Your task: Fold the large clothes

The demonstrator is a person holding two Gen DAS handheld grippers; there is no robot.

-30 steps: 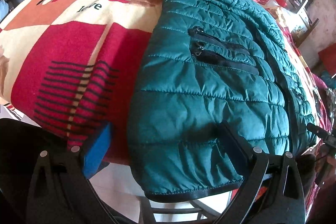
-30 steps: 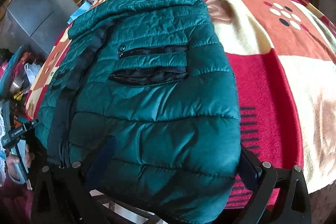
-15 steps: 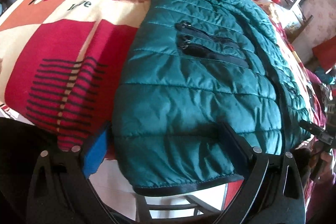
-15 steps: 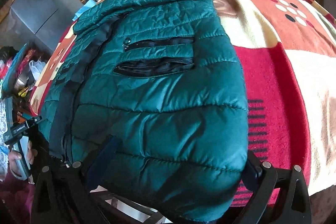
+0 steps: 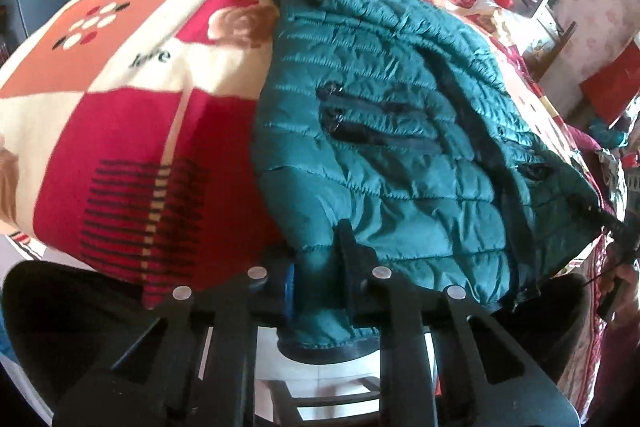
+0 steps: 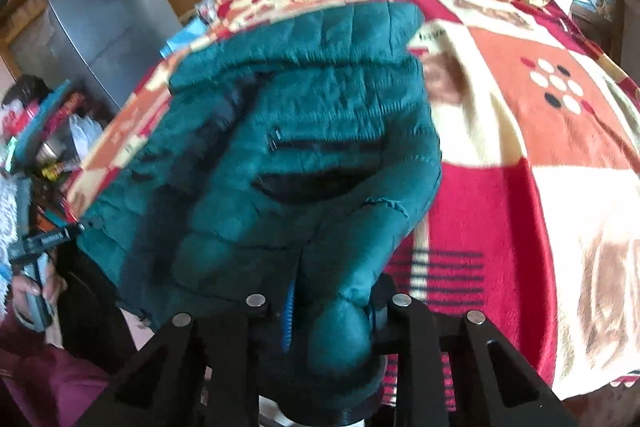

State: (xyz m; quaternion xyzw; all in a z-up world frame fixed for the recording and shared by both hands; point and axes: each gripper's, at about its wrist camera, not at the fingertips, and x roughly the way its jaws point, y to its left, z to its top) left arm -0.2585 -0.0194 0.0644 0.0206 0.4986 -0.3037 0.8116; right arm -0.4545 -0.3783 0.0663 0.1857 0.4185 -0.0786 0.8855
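Jacket [image 5: 384, 147] hem is pinched by both grippers over the blanket [image 5: 120, 131].

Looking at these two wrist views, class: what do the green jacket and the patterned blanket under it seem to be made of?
Green jacket: likely a thin synthetic shell, perhaps nylon, over padding; it has a slight sheen and stitched puffy rows. Patterned blanket: probably a soft fleece or plush; it looks matte and fuzzy, with no shine.
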